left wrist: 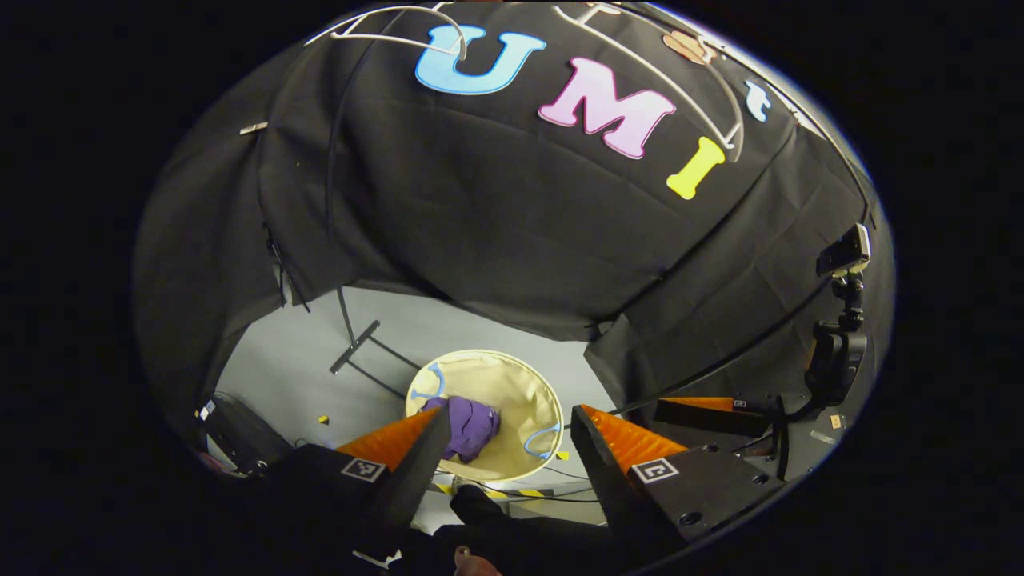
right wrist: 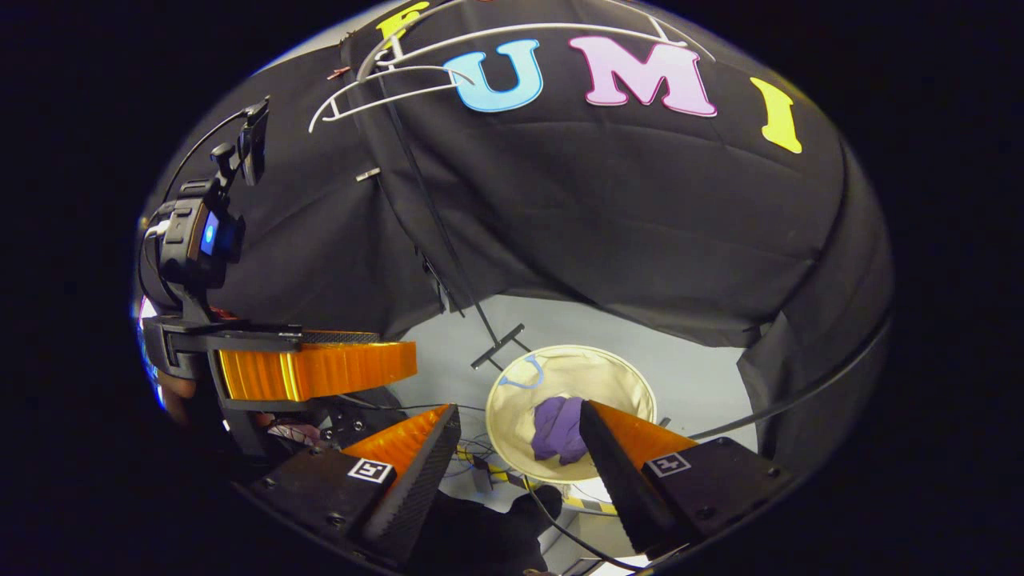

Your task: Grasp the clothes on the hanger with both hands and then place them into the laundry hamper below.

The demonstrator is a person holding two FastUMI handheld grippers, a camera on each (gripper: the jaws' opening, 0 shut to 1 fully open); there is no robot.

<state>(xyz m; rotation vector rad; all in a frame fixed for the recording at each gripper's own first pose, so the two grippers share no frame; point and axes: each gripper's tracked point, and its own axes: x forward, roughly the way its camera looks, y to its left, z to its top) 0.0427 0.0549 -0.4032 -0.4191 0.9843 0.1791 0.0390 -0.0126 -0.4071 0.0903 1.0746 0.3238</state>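
Garment down in the hamper — both hand-held grippers released above it.

Low in each frame, the left hand-held gripper [left wrist: 504, 436] and right hand-held gripper [right wrist: 520, 436] stand spread and empty, aimed downward, apparently because the drop is done. Beyond them the purple clothes [left wrist: 468, 426] lie crumpled inside the laundry hamper [left wrist: 512, 376] on the grey floor [left wrist: 304, 368] — bare white hangers [right wrist: 416, 72] along the frame's top.

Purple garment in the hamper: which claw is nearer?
Left, probably: the purple garment looms larger just beyond the left claw; the right claw hovers above it too, seemingly higher.
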